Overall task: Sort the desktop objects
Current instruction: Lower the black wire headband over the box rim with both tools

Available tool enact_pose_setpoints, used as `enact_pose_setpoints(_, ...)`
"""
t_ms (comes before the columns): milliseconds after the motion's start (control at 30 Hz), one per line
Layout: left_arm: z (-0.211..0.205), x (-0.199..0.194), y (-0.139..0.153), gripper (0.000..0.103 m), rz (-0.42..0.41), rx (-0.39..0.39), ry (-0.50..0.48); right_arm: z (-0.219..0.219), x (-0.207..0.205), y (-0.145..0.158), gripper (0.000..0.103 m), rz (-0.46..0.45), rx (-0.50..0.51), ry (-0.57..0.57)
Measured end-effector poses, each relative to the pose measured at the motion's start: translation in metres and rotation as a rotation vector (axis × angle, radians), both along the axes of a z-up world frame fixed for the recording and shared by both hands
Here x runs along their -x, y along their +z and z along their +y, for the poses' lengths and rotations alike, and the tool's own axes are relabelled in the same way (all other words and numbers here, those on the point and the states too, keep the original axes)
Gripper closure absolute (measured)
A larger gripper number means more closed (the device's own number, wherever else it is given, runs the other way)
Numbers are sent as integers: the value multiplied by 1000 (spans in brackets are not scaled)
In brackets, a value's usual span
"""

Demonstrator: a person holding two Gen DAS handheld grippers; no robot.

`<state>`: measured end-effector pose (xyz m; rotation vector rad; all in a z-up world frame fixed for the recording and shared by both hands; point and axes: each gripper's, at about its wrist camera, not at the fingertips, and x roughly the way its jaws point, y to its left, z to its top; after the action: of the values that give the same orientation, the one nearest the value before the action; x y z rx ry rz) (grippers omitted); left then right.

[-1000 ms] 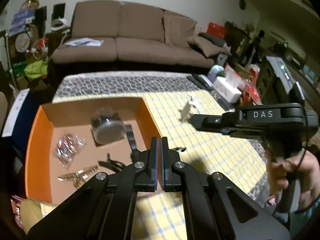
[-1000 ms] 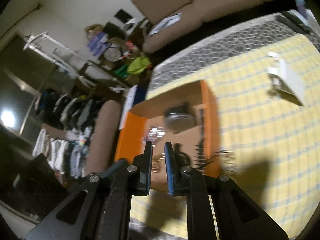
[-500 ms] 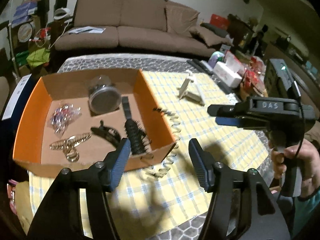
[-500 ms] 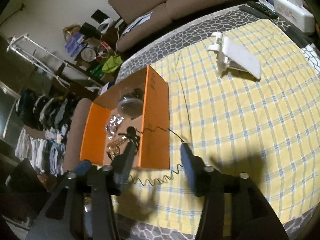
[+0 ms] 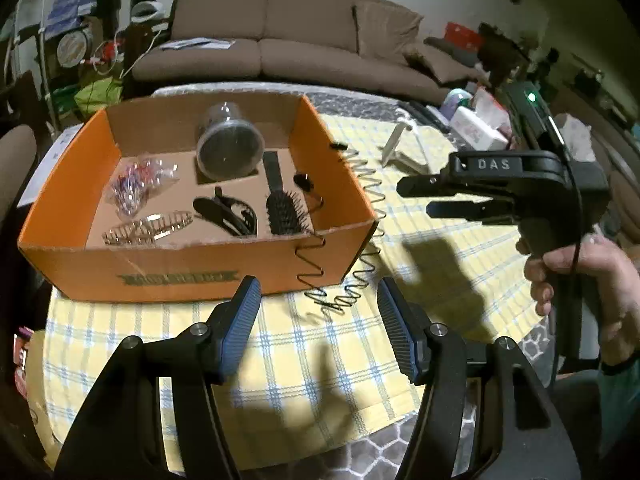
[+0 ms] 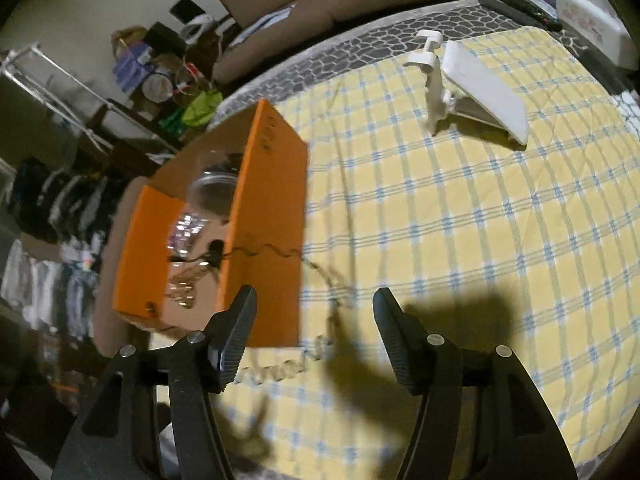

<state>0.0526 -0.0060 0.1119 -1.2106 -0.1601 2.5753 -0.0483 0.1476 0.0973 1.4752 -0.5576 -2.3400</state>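
An orange cardboard box [image 5: 188, 272] stands on the yellow checked cloth. It holds a clear jar [image 5: 230, 148], a black hairbrush [image 5: 282, 208], a black claw clip [image 5: 226, 214], a gold claw clip [image 5: 148, 230] and a bag of small coloured pieces [image 5: 138, 182]. A black coiled wire [image 5: 370, 208] hangs over the box's near right corner and trails onto the cloth. My left gripper [image 5: 318, 284] hovers just before the wire's end, jaws opening, nothing between them. My right gripper [image 5: 414, 200], held in a hand, hovers right of the box. In its own view the right gripper [image 6: 314, 300] has opening, empty jaws.
A white folding stand [image 6: 476, 84] rests on the cloth beyond the box [image 6: 272, 208]. A white tissue box [image 5: 476, 126] and remotes lie at the table's far right edge. A brown sofa [image 5: 280, 40] stands behind, with clutter and clothes racks to the left.
Both grippers went from shut to open and sank toward the table. The box and the coiled wire now sit closer in both views.
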Motion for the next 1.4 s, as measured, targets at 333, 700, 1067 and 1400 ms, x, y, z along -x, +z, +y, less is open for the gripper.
enact_pose_setpoints(333, 3, 9, -31, 12, -38, -43, 103, -11, 19, -20, 40, 6, -96, 60)
enact_pose_setpoints(700, 7, 23, -49, 25, -50, -53, 152, -23, 35, -36, 51, 9, -81, 112)
enact_pose_setpoints(1067, 15, 39, -69, 77, -127, -83, 111, -26, 37, -55, 85, -27, -1, 127)
enact_pose_setpoints(1400, 21, 30, -56, 85, -95, -109, 63, -21, 27, -45, 86, -36, 81, 124)
